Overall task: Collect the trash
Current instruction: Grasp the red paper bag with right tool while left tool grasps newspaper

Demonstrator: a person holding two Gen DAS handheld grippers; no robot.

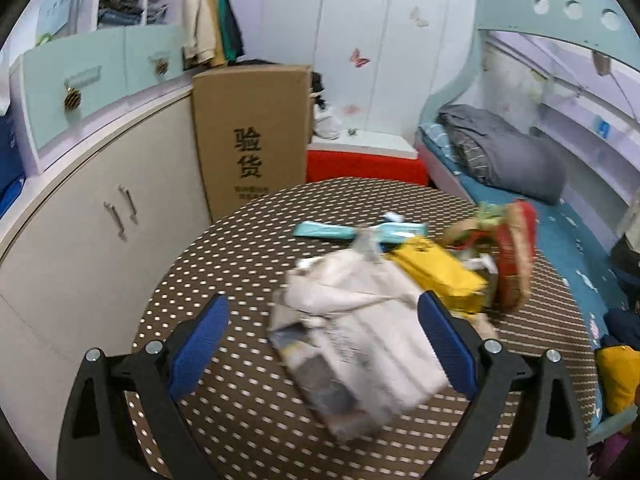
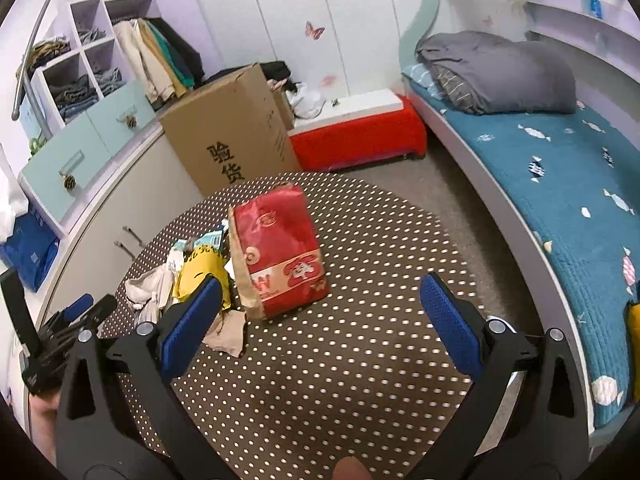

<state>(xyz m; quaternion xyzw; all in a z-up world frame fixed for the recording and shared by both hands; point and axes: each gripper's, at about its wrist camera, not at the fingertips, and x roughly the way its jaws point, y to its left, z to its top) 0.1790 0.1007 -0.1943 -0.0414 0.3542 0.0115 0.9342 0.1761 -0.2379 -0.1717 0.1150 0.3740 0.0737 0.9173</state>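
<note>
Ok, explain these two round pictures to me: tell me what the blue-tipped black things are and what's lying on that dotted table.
They are two hand-held grippers, each carrying a fisheye camera looking along its blue fingers. One picture comes from the left gripper, one from the right gripper. Both stand open and hold nothing. On the dotted table lies trash: a red paper bag, a yellow wrapper, crumpled white paper and a teal wrapper. The left gripper faces the white paper.

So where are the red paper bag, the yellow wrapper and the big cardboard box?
red paper bag (image 2: 280,248), right wrist view, middle of its red front.
yellow wrapper (image 1: 438,268), left wrist view, its flat top.
cardboard box (image 1: 250,132), left wrist view, printed front.
</note>
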